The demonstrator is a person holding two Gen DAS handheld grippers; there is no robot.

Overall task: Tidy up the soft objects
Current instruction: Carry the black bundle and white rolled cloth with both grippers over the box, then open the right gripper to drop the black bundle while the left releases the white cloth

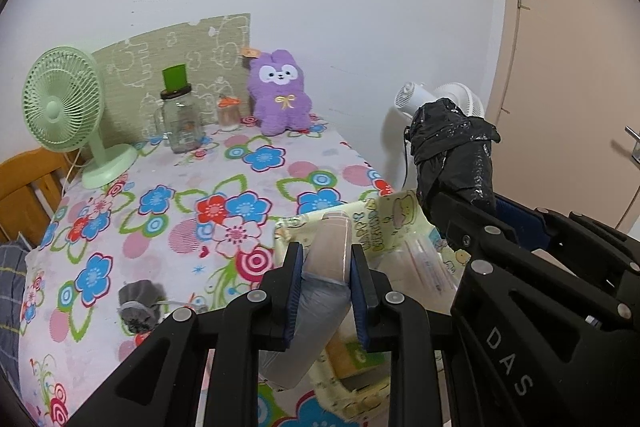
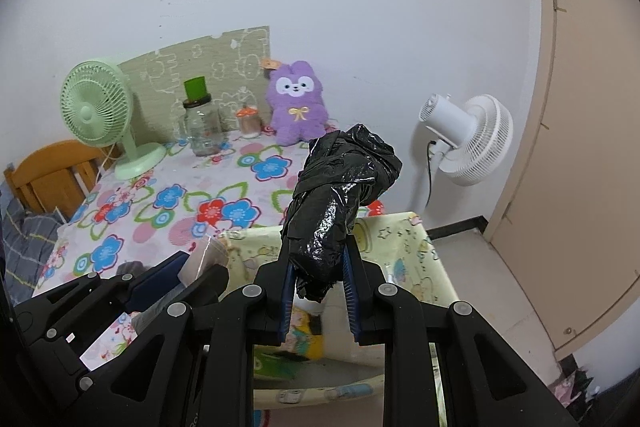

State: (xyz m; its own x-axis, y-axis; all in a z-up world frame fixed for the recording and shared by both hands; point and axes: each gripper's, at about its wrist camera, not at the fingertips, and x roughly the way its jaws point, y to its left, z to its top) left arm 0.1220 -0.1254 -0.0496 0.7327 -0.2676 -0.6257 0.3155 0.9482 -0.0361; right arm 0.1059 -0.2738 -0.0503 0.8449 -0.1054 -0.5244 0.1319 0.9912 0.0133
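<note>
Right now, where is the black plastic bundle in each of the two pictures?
Left wrist view: the black plastic bundle is at the right, above the right gripper that holds it.
Right wrist view: it stands at the centre, clamped in that gripper.
Shared landmark: the purple plush toy against the wall, left of the bundle and farther back in both views.

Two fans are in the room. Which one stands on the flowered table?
The green fan, at the table's back left corner beside the glass jar. The white fan stands on the floor to the right, past the table edge, near the door.
</note>
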